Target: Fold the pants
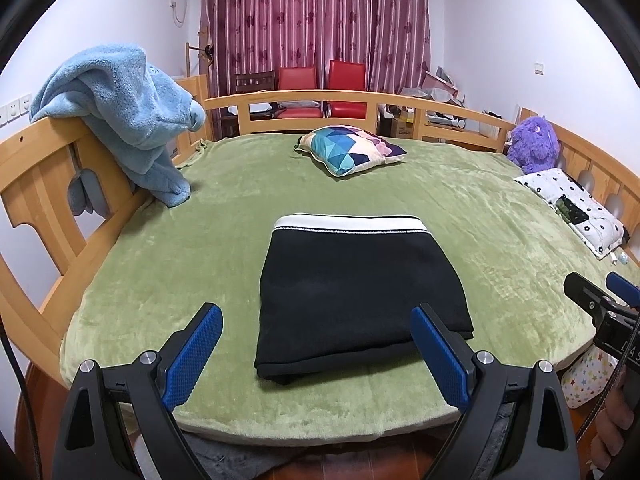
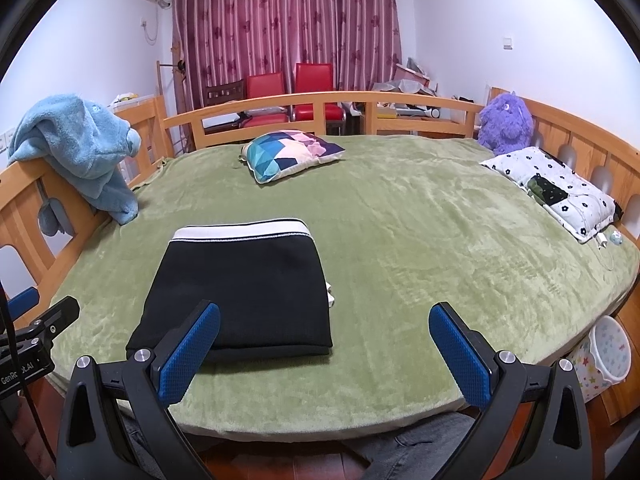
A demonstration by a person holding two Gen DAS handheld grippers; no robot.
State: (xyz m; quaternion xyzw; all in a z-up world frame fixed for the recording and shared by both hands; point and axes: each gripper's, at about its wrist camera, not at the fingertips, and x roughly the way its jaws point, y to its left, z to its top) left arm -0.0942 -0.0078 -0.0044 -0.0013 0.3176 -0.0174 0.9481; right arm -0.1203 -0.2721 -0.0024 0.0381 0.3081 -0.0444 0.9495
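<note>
Black pants (image 1: 360,292) with a white waistband lie folded into a compact rectangle on the green bed cover, waistband at the far side. They also show in the right wrist view (image 2: 244,292), left of centre. My left gripper (image 1: 316,320) is open and empty, held above the near edge of the pants with its blue pads to either side. My right gripper (image 2: 324,320) is open and empty, to the right of the pants above the bed's near edge. The right gripper also shows at the right edge of the left wrist view (image 1: 600,300).
A green cover (image 2: 420,240) spreads over the wooden-railed bed. A patterned cushion (image 2: 288,154) lies at the far middle. A blue blanket (image 1: 120,120) hangs on the left rail. A purple plush (image 2: 506,120) and a flowered pillow (image 2: 560,192) sit at the right. A star-patterned bin (image 2: 604,356) stands beside the bed.
</note>
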